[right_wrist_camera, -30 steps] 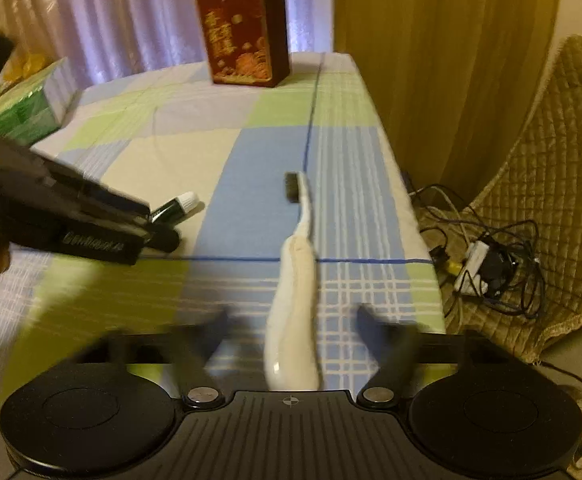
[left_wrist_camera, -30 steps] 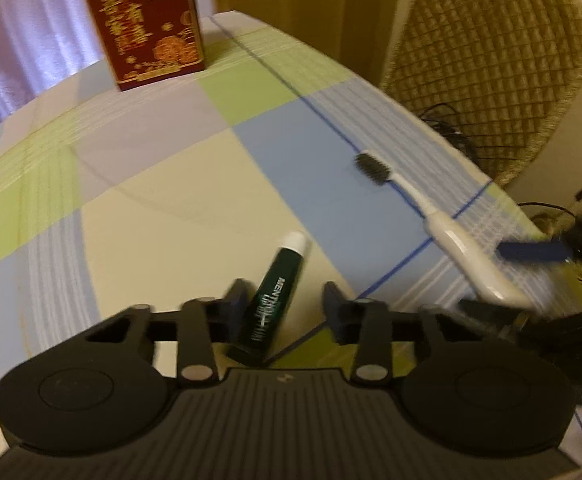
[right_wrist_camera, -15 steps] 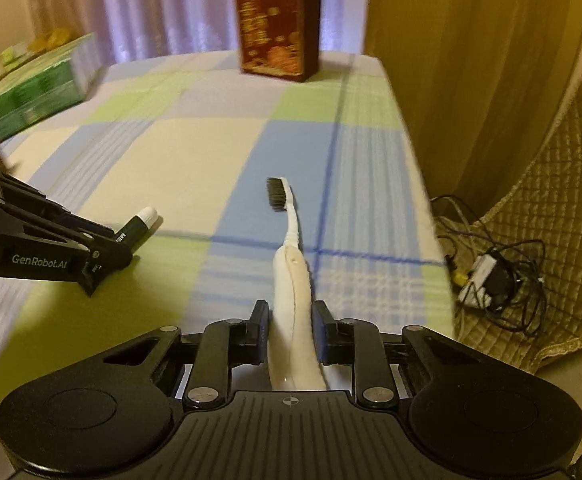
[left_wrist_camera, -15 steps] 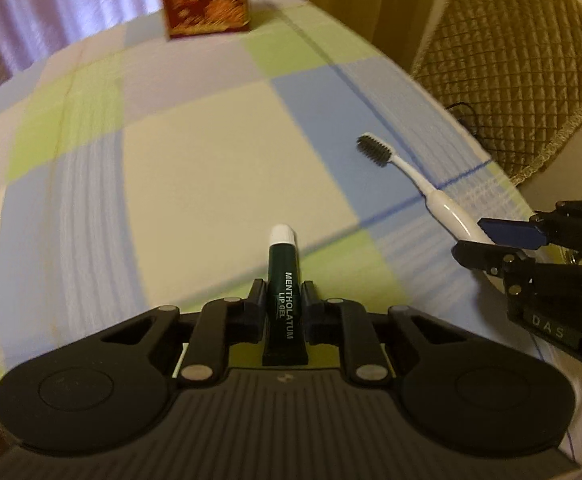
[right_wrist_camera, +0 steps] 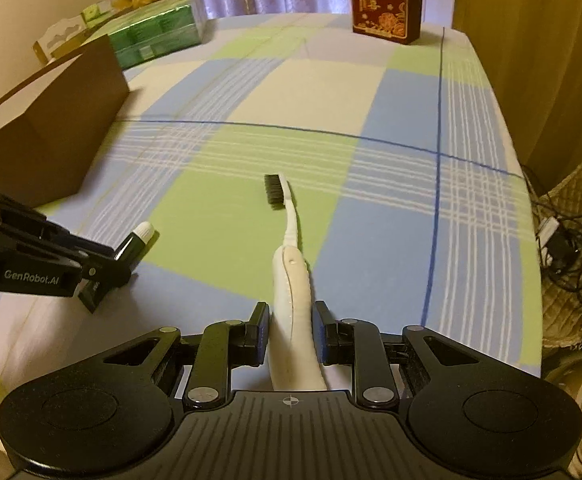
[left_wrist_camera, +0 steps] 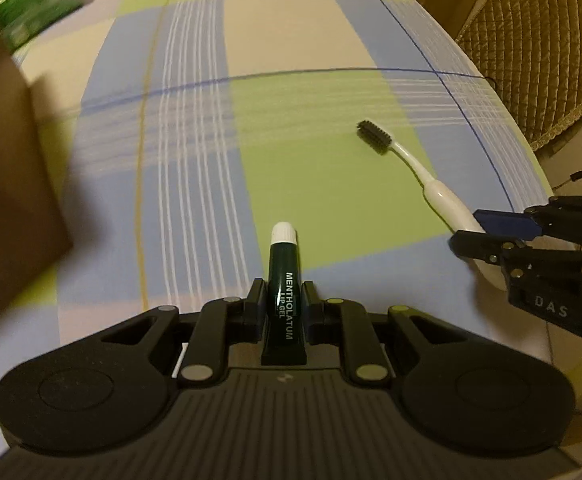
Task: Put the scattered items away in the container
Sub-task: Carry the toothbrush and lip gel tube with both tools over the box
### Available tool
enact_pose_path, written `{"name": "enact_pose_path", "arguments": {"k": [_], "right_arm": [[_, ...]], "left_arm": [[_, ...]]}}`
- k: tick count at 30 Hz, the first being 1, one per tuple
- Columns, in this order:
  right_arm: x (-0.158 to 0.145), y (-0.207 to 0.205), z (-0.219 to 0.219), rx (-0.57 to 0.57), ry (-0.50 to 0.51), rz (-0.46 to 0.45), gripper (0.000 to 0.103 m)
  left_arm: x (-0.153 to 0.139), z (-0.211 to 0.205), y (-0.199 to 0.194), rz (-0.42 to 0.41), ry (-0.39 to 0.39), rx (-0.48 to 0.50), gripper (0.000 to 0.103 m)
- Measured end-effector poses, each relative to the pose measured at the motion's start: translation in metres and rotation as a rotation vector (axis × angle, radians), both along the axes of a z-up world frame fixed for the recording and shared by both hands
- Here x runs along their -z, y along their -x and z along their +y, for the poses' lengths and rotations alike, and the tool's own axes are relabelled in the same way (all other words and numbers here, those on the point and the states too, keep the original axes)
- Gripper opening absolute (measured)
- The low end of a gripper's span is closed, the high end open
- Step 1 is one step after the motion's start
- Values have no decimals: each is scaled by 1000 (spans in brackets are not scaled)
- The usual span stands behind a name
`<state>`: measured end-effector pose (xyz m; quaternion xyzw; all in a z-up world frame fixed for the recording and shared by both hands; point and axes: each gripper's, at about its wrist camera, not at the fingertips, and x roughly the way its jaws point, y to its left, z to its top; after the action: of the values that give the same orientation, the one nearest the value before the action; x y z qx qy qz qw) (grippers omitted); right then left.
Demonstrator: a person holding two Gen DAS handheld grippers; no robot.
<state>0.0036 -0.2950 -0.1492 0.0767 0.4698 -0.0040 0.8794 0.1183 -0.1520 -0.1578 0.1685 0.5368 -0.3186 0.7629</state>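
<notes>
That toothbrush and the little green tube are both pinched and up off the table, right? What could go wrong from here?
1. The right gripper clamps only the fat end of the toothbrush, so the long neck may swing or snag on the brown box.
2. The left gripper pinches the slim lip gel tube near its tail; it might slip out.
3. Both grippers are close together and could bump heading for the same box.

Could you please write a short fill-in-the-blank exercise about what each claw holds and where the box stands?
1. The left claw is shut on a dark green tube of lip ____.
2. The right claw grips the handle of a white ____.
3. The brown box stands on the ____ side of the right wrist view.

Missing words: gel; toothbrush; left
</notes>
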Motion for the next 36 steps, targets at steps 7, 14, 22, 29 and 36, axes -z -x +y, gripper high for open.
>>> {"name": "enact_pose_path", "arguments": {"k": [7,14,22,29,36], "right_arm": [[6,-10,5,0,68,-27,71],[10,-6,14,-11,128,-43,68],[6,-3,22,-35,134,-35,42],[1,5,26,-46,60,-11,23],[-16,10,35,-59,-22,-35,23]], "left_arm": [[0,-7,-4,-34,17,-12,26],[2,-11,1,-66,-3,-8,26],[1,-7,10,-82,-8,-9,14],[-1,7,22,-62,9,-10,13],[-15,36,26,-68,42,-68,13]]}}
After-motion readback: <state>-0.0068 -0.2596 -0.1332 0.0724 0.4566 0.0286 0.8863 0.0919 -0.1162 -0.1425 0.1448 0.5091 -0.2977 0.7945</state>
